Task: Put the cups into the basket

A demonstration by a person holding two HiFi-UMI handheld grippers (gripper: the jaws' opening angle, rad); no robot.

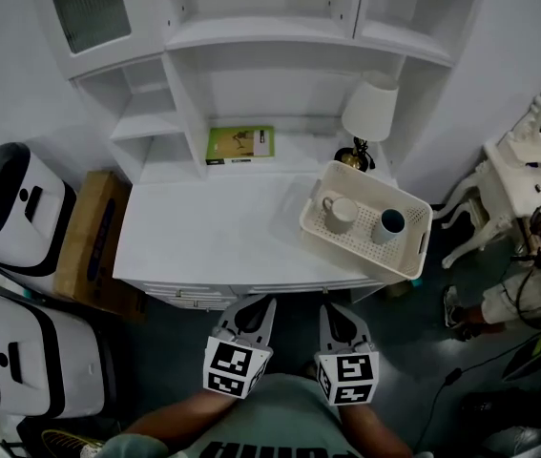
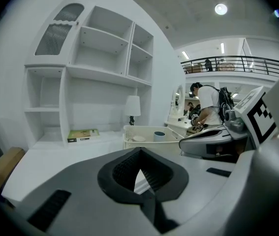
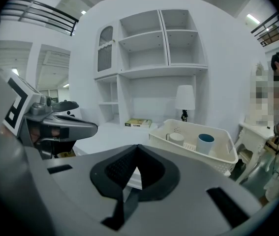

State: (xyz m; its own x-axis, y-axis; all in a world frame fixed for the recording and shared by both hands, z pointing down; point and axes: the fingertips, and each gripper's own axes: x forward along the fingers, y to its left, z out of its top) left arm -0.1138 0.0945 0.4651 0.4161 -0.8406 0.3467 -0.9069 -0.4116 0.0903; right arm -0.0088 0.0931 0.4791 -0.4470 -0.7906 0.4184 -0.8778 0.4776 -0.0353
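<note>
A cream basket [image 1: 411,248] stands on the right end of the white desk [image 1: 203,237]. Inside it are a cream mug [image 1: 340,213] and a cup with a blue inside [image 1: 390,224], both upright. My left gripper [image 1: 254,305] and right gripper [image 1: 339,313] hover side by side below the desk's front edge, away from the basket. Both are shut with nothing in them. The left gripper view shows its jaws [image 2: 140,151] closed, the basket [image 2: 129,134] far ahead. In the right gripper view the closed jaws [image 3: 138,147] point at the desk, with the mug [image 3: 175,137] and blue cup [image 3: 205,143] to the right.
White shelving rises behind the desk, with a green book [image 1: 239,145] and a white lamp [image 1: 369,113] at its foot. Two white-and-black appliances [image 1: 12,208] and a wooden box [image 1: 93,241] stand left. A white chair [image 1: 528,160] and a person [image 1: 537,284] are at the right.
</note>
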